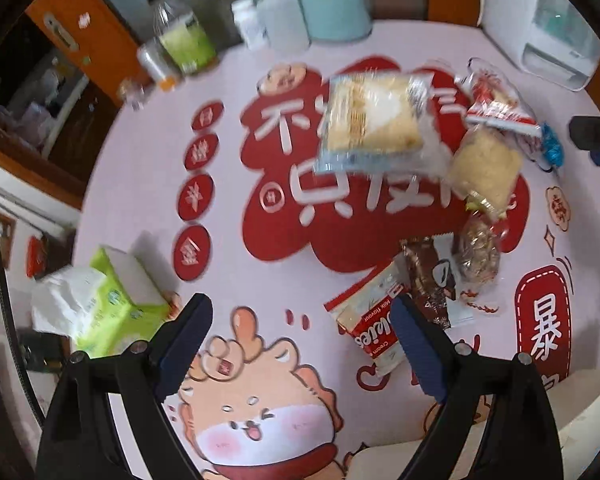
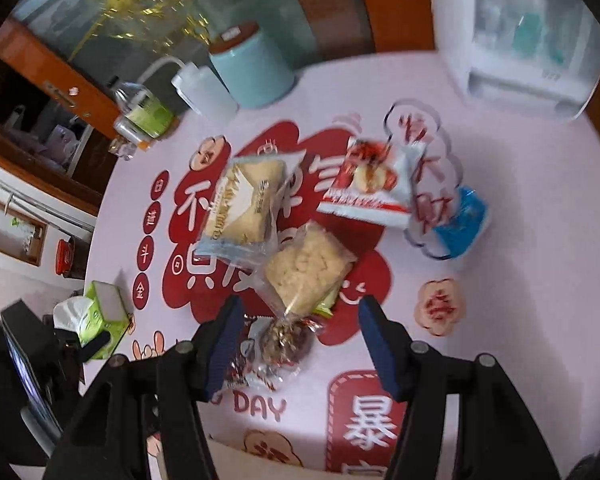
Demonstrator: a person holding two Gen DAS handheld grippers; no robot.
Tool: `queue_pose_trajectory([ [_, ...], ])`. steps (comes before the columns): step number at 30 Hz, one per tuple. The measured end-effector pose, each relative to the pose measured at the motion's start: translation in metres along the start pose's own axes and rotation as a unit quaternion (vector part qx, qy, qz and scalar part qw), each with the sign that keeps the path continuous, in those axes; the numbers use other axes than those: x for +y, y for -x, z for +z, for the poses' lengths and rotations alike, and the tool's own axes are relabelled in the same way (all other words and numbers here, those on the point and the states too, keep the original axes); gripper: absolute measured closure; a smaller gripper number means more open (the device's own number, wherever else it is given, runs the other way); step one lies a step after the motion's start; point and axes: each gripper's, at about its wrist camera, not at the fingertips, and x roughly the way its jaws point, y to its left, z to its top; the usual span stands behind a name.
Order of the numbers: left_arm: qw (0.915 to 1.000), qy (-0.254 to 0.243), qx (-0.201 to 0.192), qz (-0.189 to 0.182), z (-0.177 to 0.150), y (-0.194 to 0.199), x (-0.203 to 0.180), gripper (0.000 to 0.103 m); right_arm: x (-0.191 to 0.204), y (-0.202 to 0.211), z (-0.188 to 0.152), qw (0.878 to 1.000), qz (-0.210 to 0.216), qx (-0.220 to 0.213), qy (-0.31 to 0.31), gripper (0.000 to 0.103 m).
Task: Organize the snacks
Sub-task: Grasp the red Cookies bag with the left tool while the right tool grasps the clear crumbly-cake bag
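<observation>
Several wrapped snacks lie in a loose pile on the round printed table (image 1: 228,264). There is a blue-and-white bread pack (image 1: 372,120), a red-and-white packet (image 1: 496,108), a yellow crumb cake (image 1: 486,168), a nut bar in clear wrap (image 1: 480,256), a brown packet (image 1: 428,280) and a red biscuit packet (image 1: 372,320). My left gripper (image 1: 300,312) hangs open over bare cloth, left of the biscuit packet. My right gripper (image 2: 300,312) points down, open, above the nut bar (image 2: 284,340) and the crumb cake (image 2: 308,268), with nothing gripped. A clear cloud-shaped dish (image 2: 428,176) holds a blue packet (image 2: 464,220).
A green tissue pack (image 1: 100,304) sits at the table's left edge. A teal canister (image 1: 332,4), white bottles (image 1: 276,16) and a green-label bottle (image 1: 184,36) stand along the back. A white appliance (image 2: 532,40) fills the back right. The table edge drops off at the left.
</observation>
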Motion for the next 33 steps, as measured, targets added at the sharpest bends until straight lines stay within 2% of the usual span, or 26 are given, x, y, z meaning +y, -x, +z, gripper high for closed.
queue_pose_trajectory([
  [3,0.9993,0.025,0.014,-0.023,0.0,-0.012,0.002,0.013,-0.001,-0.023,0.005,1.0,0.006,0.005,-0.024,0.038],
  [5,0.9989,0.036,0.015,-0.026,0.0,-0.016,0.001,0.013,-0.002,-0.034,0.008,0.999,-0.003,0.001,-0.038,0.021],
  [6,0.9988,0.04,0.015,-0.024,0.0,-0.018,0.001,0.013,-0.003,-0.039,0.01,0.999,-0.007,0.0,-0.045,0.019],
  [8,0.9982,0.053,0.014,-0.023,0.0,-0.021,0.001,0.013,-0.005,-0.048,0.014,0.999,-0.007,0.001,-0.054,0.018],
  [12,0.9949,0.093,0.024,-0.031,0.001,-0.032,0.006,0.013,-0.004,-0.065,0.021,0.998,-0.038,0.007,-0.059,0.018],
  [17,0.9848,0.161,0.035,-0.056,0.002,-0.047,0.016,0.013,0.005,-0.081,0.026,0.997,-0.064,0.019,-0.044,0.018],
  [20,0.9779,0.194,0.04,-0.067,0.002,-0.054,0.022,0.013,0.017,-0.093,0.029,0.992,-0.121,0.022,-0.014,0.018],
  [24,0.9739,0.211,0.049,-0.068,0.001,-0.06,0.023,0.013,0.021,-0.105,0.028,0.989,-0.14,0.042,0.002,0.018],
  [25,0.9736,0.212,0.05,-0.069,0.001,-0.061,0.023,0.013,0.022,-0.105,0.026,0.99,-0.138,0.042,0.007,0.02],
  [27,0.9729,0.213,0.053,-0.073,0.001,-0.063,0.022,0.013,0.023,-0.106,0.021,0.987,-0.151,0.047,0.025,0.039],
  [29,0.9723,0.213,0.058,-0.075,0.0,-0.065,0.021,0.013,0.024,-0.104,0.016,0.984,-0.164,0.047,0.045,0.049],
  [33,0.9719,0.208,0.071,-0.085,0.0,-0.07,0.015,0.013,0.015,-0.097,0.004,0.981,-0.174,0.052,0.065,0.05],
])
